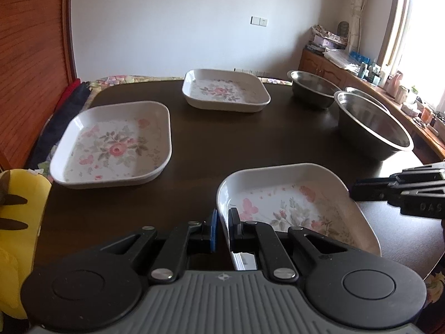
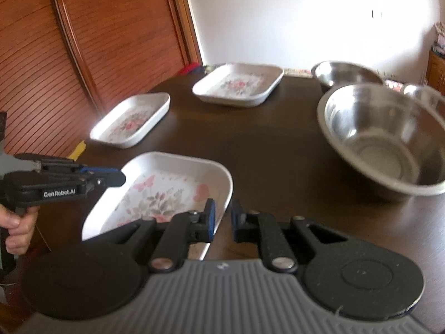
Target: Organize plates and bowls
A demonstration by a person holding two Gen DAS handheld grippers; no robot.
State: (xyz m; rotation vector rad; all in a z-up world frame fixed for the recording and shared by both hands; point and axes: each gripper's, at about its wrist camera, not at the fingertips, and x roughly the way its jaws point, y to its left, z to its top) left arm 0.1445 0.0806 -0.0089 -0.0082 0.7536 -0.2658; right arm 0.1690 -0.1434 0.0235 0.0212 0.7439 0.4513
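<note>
White melamine with a rose print is sitting right at your jaws: the nearest floral plate (image 1: 294, 206) is lying on the dark surface (image 1: 211, 144) with its left rim between the fingers of your left gripper (image 1: 224, 226), whose jaws are standing slightly apart on either side of that rim, not visibly clamping it. Your right gripper (image 2: 222, 218) is straddling the plate's opposite edge, one finger over the inside, the other outside, jaws spread with a gap showing. Whether either pad is touching the rim is hard to tell.

Two more floral plates are lying further off: one (image 1: 111, 144) to the left near the wooden louvred door (image 2: 83, 41), one (image 1: 225, 90) at the far edge. On the right, a large steel bowl (image 2: 389, 139) is sitting just beyond your right gripper, with a second steel bowl (image 2: 345, 73) behind it and a third rim (image 2: 425, 94) peeking out beside it. A yellow object (image 1: 19, 222) is crowding the left edge of the left wrist view. Your hand (image 2: 16, 228) is gripping the left handle.
</note>
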